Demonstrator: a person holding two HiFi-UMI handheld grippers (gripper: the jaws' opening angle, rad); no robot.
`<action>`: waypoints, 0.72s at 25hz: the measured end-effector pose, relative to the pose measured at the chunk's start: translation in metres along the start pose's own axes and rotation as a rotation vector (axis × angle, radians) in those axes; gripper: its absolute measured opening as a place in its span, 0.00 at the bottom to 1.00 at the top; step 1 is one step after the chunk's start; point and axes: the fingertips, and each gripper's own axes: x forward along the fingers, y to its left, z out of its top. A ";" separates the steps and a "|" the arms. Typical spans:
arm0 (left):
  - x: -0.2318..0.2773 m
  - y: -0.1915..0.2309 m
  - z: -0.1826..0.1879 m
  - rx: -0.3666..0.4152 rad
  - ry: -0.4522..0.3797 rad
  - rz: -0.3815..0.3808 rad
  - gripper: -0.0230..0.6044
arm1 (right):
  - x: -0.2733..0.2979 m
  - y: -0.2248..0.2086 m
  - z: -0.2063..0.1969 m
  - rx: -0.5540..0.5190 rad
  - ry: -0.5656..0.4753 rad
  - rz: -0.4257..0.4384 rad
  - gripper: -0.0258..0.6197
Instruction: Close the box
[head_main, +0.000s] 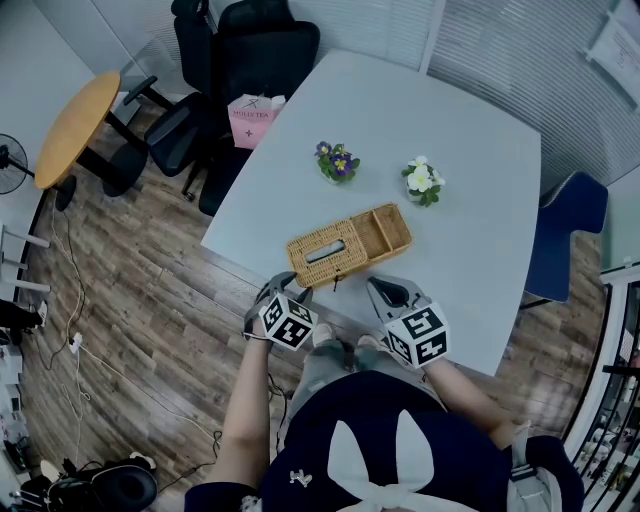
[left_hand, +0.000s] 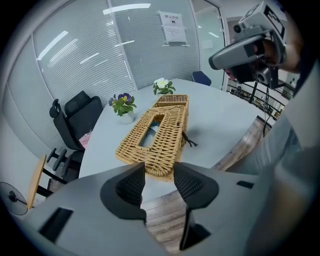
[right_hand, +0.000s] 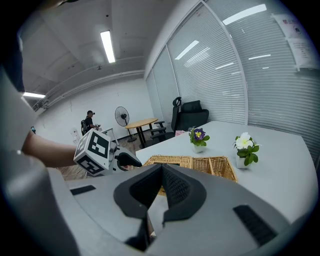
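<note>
A wicker box (head_main: 349, 243) lies near the front edge of the grey table (head_main: 470, 200). Its slotted lid half (head_main: 325, 252) is on the left and its open tray half (head_main: 386, 231) on the right. In the left gripper view the slotted half (left_hand: 155, 137) is nearest, with a dark cord (left_hand: 189, 140) at its side. My left gripper (head_main: 280, 290) hovers just off the table edge before the box, open with nothing between its jaws (left_hand: 159, 170). My right gripper (head_main: 390, 293) sits beside it at the edge, shut and empty (right_hand: 161, 169).
A purple flower pot (head_main: 338, 162) and a white flower pot (head_main: 422, 180) stand behind the box. Black office chairs (head_main: 250, 50) and a pink bag (head_main: 250, 120) are at the far left end. A blue chair (head_main: 570, 230) stands at the right, a round wooden table (head_main: 75, 125) at far left.
</note>
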 end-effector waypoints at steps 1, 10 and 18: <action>0.001 0.000 -0.001 0.004 0.004 0.001 0.33 | 0.000 0.000 0.000 0.000 0.000 0.000 0.05; 0.006 -0.003 -0.005 0.033 0.026 0.010 0.33 | 0.000 0.000 -0.001 0.004 0.002 -0.002 0.05; 0.007 -0.003 -0.006 0.042 0.009 0.030 0.33 | 0.000 0.001 -0.004 0.006 0.009 -0.002 0.05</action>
